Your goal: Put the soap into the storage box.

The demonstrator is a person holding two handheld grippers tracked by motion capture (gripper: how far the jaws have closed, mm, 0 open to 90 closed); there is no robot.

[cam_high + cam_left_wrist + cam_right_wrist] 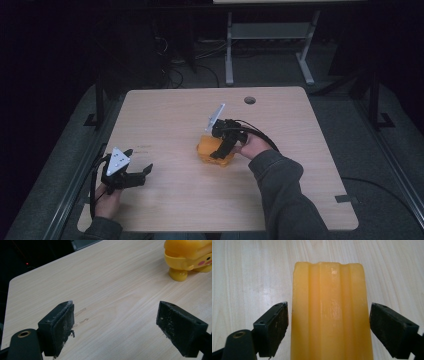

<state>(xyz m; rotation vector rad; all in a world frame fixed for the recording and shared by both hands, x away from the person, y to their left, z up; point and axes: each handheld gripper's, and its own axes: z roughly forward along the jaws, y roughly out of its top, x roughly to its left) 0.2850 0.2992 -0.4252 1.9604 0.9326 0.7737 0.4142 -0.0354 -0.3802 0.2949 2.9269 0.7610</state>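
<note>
Toy: yellow plastic, glossy, sitting near the middle of the table, a little to the person's right.
Toy, up close: in the right gripper view it shows a ribbed top with long raised ridges running away from the camera.
Toy, from the side: the left gripper view catches it at the far corner, with a rounded foot and a pink cheek spot, so it looks like a cartoon figure, though I can't tell which.
Right gripper: down over the toy, jaws spread to either side of it; a thin gap shows at each pad, so they flank it without pressing.
Left gripper: low over the near left part of the table, well apart from the toy, jaws wide apart with only bare wood between them.
Cut off: the toy's top and right side run out of the left gripper view, and its near end runs off the bottom of the right gripper view.
Hidden: in the high view the right gripper and hand cover much of the toy.
Hard to see: the room is dim and the surroundings are nearly black.
</note>
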